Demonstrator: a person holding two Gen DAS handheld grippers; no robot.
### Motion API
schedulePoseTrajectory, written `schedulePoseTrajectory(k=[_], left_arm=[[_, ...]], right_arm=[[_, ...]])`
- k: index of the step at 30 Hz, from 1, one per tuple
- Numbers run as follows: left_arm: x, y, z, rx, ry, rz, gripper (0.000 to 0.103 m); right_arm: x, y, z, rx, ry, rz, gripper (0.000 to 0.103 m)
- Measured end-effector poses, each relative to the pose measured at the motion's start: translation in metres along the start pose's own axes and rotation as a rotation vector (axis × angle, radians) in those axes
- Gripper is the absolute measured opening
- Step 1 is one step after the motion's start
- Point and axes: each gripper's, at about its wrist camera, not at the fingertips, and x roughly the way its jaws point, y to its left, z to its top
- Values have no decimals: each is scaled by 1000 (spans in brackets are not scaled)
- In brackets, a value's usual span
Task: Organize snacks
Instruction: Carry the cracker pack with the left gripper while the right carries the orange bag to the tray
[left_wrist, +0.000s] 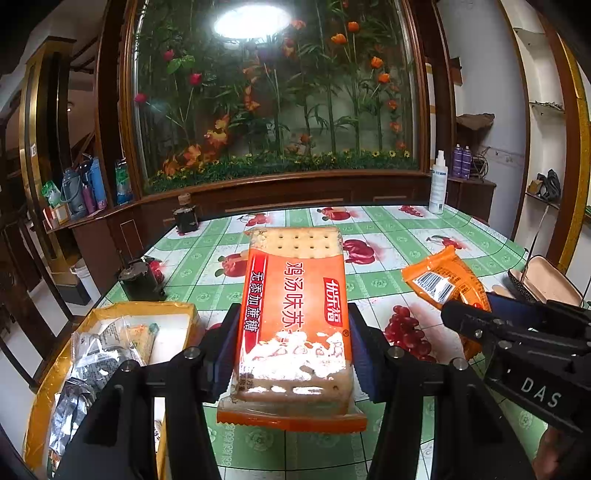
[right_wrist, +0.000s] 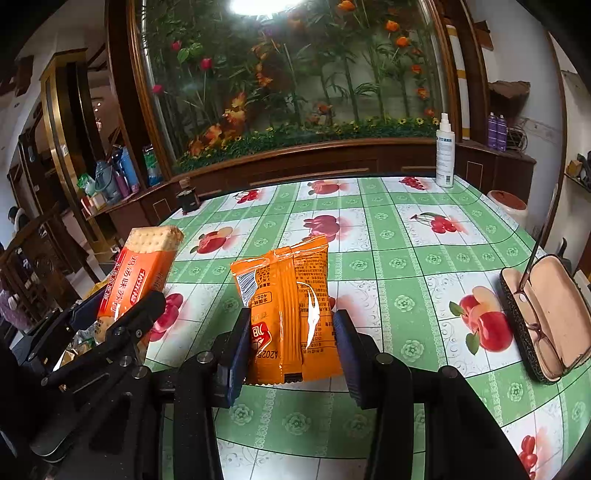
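My left gripper (left_wrist: 293, 325) is shut on an orange cracker pack (left_wrist: 295, 314), held above the table with its long side pointing away from me. The same cracker pack (right_wrist: 142, 273) shows at the left of the right wrist view, in the left gripper (right_wrist: 122, 314). My right gripper (right_wrist: 291, 332) is shut on an orange snack packet (right_wrist: 291, 310), back side with barcode facing up, lifted over the table. That snack packet (left_wrist: 443, 284) appears at the right of the left wrist view in the right gripper (left_wrist: 476, 317). A yellow-rimmed box (left_wrist: 110, 354) with several snack wrappers sits low on the left.
The table carries a green and white fruit-print cloth (right_wrist: 388, 236). An open glasses case (right_wrist: 543, 317) with glasses lies at the right edge. A white spray bottle (right_wrist: 445, 155) stands at the far right corner. Two small dark jars (left_wrist: 142, 280) stand along the left edge.
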Motion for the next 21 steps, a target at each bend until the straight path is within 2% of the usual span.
schedulePoseTrajectory(k=[21], left_arm=[[-32, 16, 2, -43, -67, 12, 53]], right_arm=[[-9, 8, -7, 40, -19, 38, 48]])
